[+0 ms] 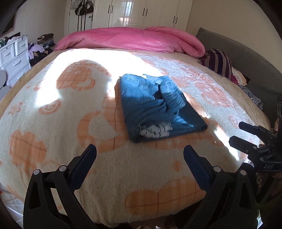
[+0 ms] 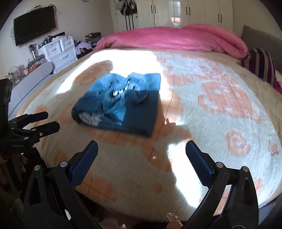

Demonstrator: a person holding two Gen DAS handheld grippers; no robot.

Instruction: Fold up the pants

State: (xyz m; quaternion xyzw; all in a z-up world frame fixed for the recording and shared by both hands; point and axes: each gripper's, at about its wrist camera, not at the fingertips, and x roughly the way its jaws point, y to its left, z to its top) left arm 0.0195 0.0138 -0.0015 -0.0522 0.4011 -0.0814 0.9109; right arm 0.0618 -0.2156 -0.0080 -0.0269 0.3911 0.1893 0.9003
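Blue jeans (image 1: 158,107) lie folded into a compact bundle on the fleece blanket (image 1: 70,123) in the middle of the bed. White pocket lining shows at the bundle's near end. In the right wrist view the jeans (image 2: 121,104) lie ahead and to the left. My left gripper (image 1: 140,151) is open and empty, short of the bundle, above the blanket. My right gripper (image 2: 141,148) is open and empty, also short of the bundle. The right gripper shows at the right edge of the left wrist view (image 1: 242,133), and the left gripper at the left edge of the right wrist view (image 2: 47,120).
A rolled pink duvet (image 1: 134,38) lies across the far end of the bed. A striped pillow (image 1: 218,61) lies at the right by a grey headboard (image 1: 246,58). White drawers (image 2: 58,49) with clothes piled nearby and a wall TV (image 2: 34,24) stand at the left. White wardrobes (image 1: 146,14) fill the back wall.
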